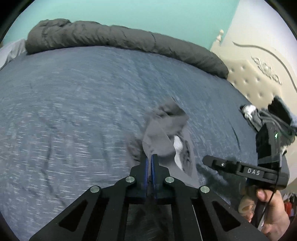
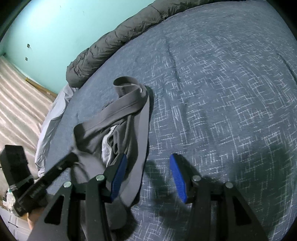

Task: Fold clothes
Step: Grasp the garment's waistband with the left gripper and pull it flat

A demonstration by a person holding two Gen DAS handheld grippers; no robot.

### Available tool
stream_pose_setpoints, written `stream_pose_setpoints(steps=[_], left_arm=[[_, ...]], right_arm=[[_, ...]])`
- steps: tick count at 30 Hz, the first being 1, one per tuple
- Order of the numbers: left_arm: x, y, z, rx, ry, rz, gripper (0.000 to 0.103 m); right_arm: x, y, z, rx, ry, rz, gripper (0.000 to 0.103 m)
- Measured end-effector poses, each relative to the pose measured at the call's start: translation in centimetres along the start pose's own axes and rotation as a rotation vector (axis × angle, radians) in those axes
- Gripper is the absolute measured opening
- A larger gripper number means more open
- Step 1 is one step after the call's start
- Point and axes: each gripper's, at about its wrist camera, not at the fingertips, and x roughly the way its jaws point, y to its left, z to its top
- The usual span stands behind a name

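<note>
Garment (image 1: pixel 163 137) of grey cloth, crumpled with a white lining showing at its middle, lies on a blue patterned bedspread (image 1: pixel 74 103) and is pinched at one edge by the left gripper (image 1: pixel 151 161), whose blue-padded jaws are pressed together on the fabric. From the right wrist camera the same grey garment (image 2: pixel 118 126) sprawls toward the near side of the bed, a thick waistband-like strip looping up at its far end. The right gripper (image 2: pixel 148 176) hangs just above the bedspread (image 2: pixel 222 92) with its jaws spread wide; its left blue pad (image 2: pixel 118 178) lies against or just over the garment's edge, though contact cannot be told, while the other pad sits over bare bedspread and grips nothing. A person's hand (image 1: pixel 271 213) holds the right gripper's handle at the lower right of the left wrist view. A rolled dark grey comforter (image 1: pixel 120 40) runs along the far edge of the bed against a turquoise wall (image 1: pixel 130 11). A cream tufted headboard (image 1: pixel 259 70) with carved scrollwork stands at the right, and a small heap of dark and white clothes (image 1: pixel 263 115) rests near it on the bed. Pale carpet (image 2: pixel 18 92) shows beside the bed.
</note>
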Motion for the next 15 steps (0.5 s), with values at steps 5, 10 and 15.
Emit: stream_pose_setpoints(steps=[5,10,15], left_arm=[[-2.1,3.7,0.0,-0.072,-0.037,0.051,0.003],[-3.9,6.3,-0.2,-0.117,-0.078,0.097,0.003],[-5.1,8.7,-0.7,-0.148,-0.091,0.168,0.003]], right_arm=[[0.6,0.3,0.4,-0.004,0.000,-0.021,0.051],[1.4,1.2,0.5,-0.027,0.002,-0.017,0.051],[2.3,1.9,0.3,-0.080,0.019,-0.044,0.038]])
